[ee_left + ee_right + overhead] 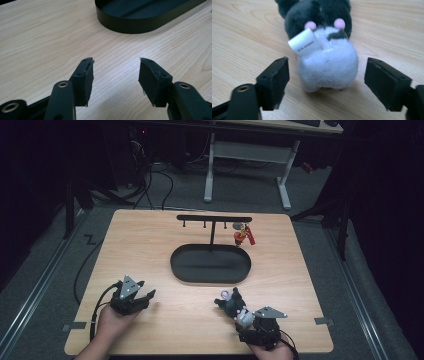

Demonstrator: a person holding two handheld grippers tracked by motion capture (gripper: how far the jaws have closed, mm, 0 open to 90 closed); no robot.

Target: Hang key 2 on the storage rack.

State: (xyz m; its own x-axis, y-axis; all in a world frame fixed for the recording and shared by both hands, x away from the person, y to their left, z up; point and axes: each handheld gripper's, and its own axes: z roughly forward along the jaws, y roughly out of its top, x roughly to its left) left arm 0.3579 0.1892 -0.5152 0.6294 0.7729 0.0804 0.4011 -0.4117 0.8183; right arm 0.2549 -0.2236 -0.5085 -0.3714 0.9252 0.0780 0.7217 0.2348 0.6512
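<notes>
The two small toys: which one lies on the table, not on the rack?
The black-and-white plush toy, lying between the open jaws of the right gripper. The red figure hangs from the black rack.

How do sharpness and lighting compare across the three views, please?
High view: the wooden table is lit while the room around it is nearly black, and detail is soft. Left gripper view: sharp wood grain, with soft shadow beneath the left hand-held gripper. Right gripper view: the plush toy is blurry, its tag text barely legible; the right hand-held gripper is somewhat crisper.
</notes>
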